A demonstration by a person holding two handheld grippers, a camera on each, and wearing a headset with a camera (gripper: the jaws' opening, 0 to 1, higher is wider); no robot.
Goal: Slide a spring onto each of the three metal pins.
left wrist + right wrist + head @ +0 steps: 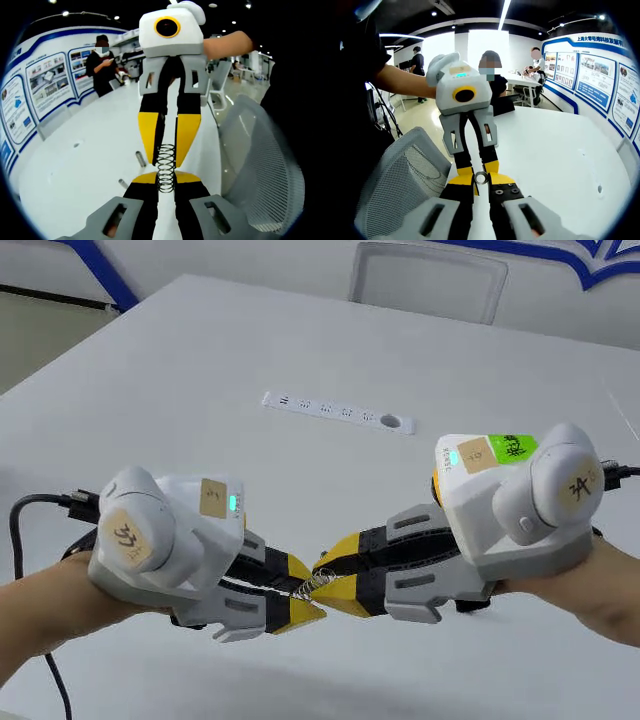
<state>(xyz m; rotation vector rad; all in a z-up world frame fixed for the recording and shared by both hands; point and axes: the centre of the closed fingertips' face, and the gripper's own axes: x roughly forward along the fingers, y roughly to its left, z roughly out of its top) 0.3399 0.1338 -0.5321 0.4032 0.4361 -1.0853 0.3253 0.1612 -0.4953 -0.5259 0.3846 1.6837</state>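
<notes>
Well, my two tongs meet tip to tip low in the centre of the head view, over the white table [200, 390]. The left tongs [306, 602] come in from the lower left, the right tongs [328, 584] from the right.

The spring [314, 586] sits right where their yellow tips meet. In the left gripper view it runs straight up the middle of the frame. Its upper end is tucked between the jaws of the right tongs, which reach down from the top, and those jaws are clamped on it. Its lower end lies between my left jaws at the bottom centre. These stand close together, but I cannot tell whether they are pinching the coil or something inside it. In the right gripper view the spring shows end-on, as a small ring at the centre.

Just left of the spring in the left gripper view, two short metal pins rest on the table, one pin [141, 159] higher and the other pin [123, 183] lower. They are apart from each other and from the spring.

A white power strip [338, 412] lies above centre in the head view.
</notes>
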